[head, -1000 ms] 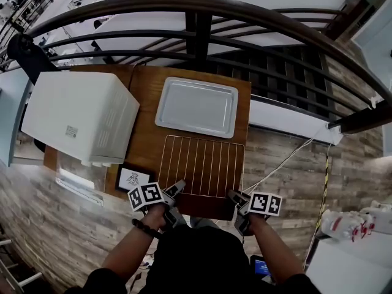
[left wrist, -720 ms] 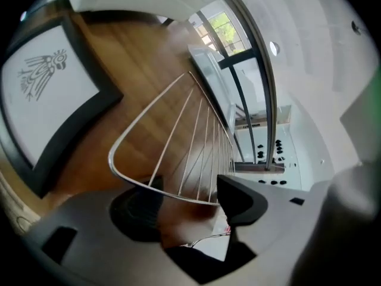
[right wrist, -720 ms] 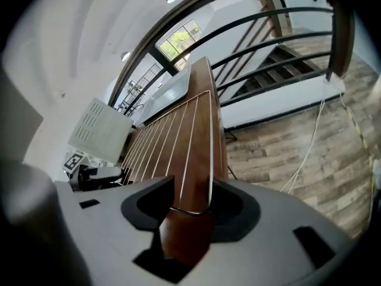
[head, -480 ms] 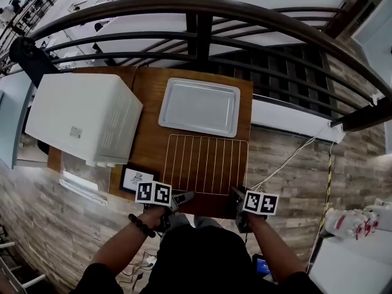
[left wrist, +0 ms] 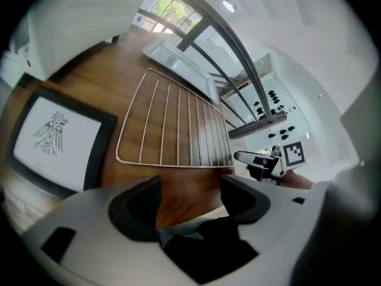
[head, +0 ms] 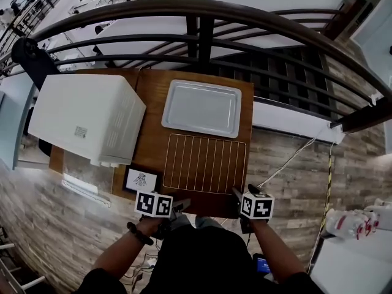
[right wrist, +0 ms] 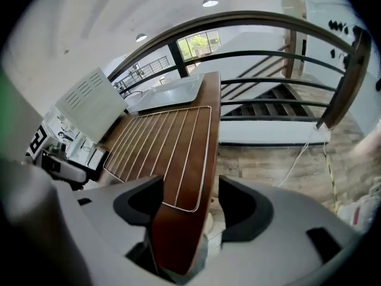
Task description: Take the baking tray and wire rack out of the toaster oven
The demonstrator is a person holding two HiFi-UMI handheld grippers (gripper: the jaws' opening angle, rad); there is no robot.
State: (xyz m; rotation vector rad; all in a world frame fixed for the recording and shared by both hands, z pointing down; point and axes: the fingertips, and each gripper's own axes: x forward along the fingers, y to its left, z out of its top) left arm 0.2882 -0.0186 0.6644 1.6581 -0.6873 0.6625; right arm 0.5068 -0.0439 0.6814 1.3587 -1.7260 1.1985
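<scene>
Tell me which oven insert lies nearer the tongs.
The wire rack, the open-barred one on the near side; the solid baking tray lies beyond it.

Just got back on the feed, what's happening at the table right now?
The person's left gripper and right gripper hang at the near edge of the table, their jaws having just been opening, gripping nothing. The wire rack lies flat before them, the baking tray beyond it, both outside the toaster oven at left.

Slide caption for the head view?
Both out: silver baking tray and thin wire rack on wooden table beside white toaster oven.
</scene>
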